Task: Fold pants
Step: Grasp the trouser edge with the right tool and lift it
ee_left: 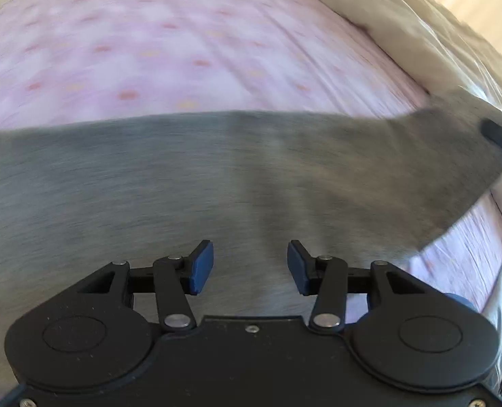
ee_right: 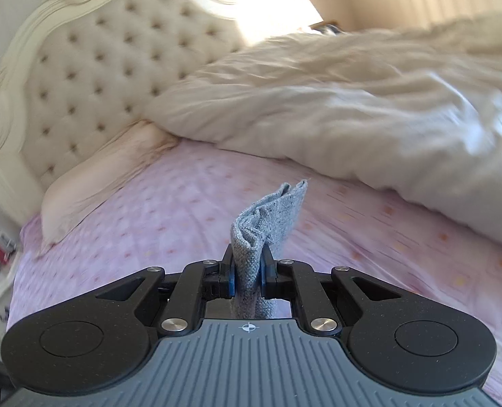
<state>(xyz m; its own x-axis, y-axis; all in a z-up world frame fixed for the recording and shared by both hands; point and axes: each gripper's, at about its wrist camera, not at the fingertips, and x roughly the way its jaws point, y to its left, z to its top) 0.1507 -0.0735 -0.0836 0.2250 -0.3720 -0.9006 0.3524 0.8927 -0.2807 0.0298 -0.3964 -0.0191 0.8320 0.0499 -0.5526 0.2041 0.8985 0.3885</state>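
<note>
Colours and patterns, both wrist views

Pants (ee_left: 183, 183) recorded as grey, a speckled woven texture seen on the bunched fold (ee_right: 261, 224); bed sheet (ee_left: 149, 51) noted as pale pink, dotted with small orange and yellow squares; duvet (ee_right: 352, 108) logged as cream, unpatterned; headboard (ee_right: 91, 68) cream, button-tufted in a diamond grid; left gripper (ee_left: 250, 268) and right gripper (ee_right: 247, 276) black-bodied, pads blue.

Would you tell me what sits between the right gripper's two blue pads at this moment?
A bunched fold of the grey pants sits clamped there in the right gripper, its end sticking up above the pink sheet; the right wrist view shows it.
</note>
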